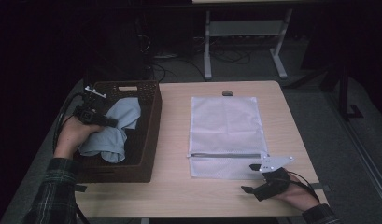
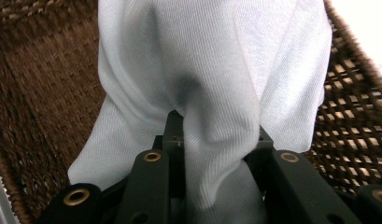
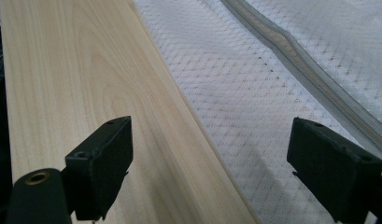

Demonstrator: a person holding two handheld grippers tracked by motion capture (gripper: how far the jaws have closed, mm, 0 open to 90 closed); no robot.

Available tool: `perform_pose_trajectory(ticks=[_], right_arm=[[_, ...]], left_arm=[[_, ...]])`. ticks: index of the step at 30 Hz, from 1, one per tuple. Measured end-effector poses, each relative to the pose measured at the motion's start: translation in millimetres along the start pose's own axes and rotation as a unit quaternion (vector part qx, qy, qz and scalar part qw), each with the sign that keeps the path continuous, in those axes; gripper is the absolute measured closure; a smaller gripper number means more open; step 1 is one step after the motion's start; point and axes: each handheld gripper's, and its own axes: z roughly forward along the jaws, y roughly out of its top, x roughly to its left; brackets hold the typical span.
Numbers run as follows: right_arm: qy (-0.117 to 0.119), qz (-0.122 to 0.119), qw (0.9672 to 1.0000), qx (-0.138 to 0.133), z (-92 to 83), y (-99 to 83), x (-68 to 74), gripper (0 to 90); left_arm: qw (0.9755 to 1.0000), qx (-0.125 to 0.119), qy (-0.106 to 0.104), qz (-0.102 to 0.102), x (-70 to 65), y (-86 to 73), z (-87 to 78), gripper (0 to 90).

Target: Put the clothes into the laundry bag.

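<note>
High view puts the dark woven basket [image 1: 149, 140] at the left end of the pale wooden counter [image 1: 174, 186], and everything else sits relative to it. Inside the basket lies a light blue cloth [image 1: 116, 130], bunched and partly lifted, with its upper part draped toward the basket's far wall. The left tongs [image 1: 113, 123] reach into the basket from its left side and are clamped on a fold of that cloth; in the left gripper view the fabric [image 2: 212, 93] is pinched between the two black jaws and hangs in front of the brown weave of the basket wall [image 2: 44, 93]. To the right of the basket, well apart from it, a white mesh bag [image 1: 226, 135] lies flat on the counter with a grey zipper [image 1: 226, 155] running across its near part. The right tongs [image 1: 250, 178] rest low at the bag's near right corner, far from the basket (jaws spread wide, nothing between them). In the right gripper view those tongs [image 3: 209, 158] straddle the edge of the mesh bag [image 3: 254, 93], one jaw over bare wood [image 3: 76, 70] and the other over the mesh beside the zipper [image 3: 314, 79].
</note>
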Motion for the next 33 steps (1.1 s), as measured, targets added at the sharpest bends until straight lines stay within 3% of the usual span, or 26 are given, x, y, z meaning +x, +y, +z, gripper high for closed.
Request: perform_pose_trajectory(ticks=[10, 19, 28, 33], right_arm=[[-0.001, 0.002, 1.0, 0.0, -0.2, -0.4, -0.5, 13.9], [0.0, 0.001, 1.0, -0.001, 0.4, -0.1, -0.2, 13.9], [-0.001, 0.0, 1.0, 0.0, 0.5, 0.1, 0.4, 14.0], [-0.001, 0.001, 1.0, -0.001, 0.0, 0.2, 0.2, 14.0]], left_arm=[[0.9995, -0.019, -0.014, 0.018, -18.3, 13.1, -26.3, 69.3], [0.9981, -0.033, -0.032, 0.041, -43.8, 26.6, -42.2, 69.3], [0.9954, -0.044, -0.046, 0.071, -67.8, 38.0, -43.0, 69.3], [0.9932, -0.049, -0.069, 0.08, -81.9, 45.8, -40.8, 69.3]])
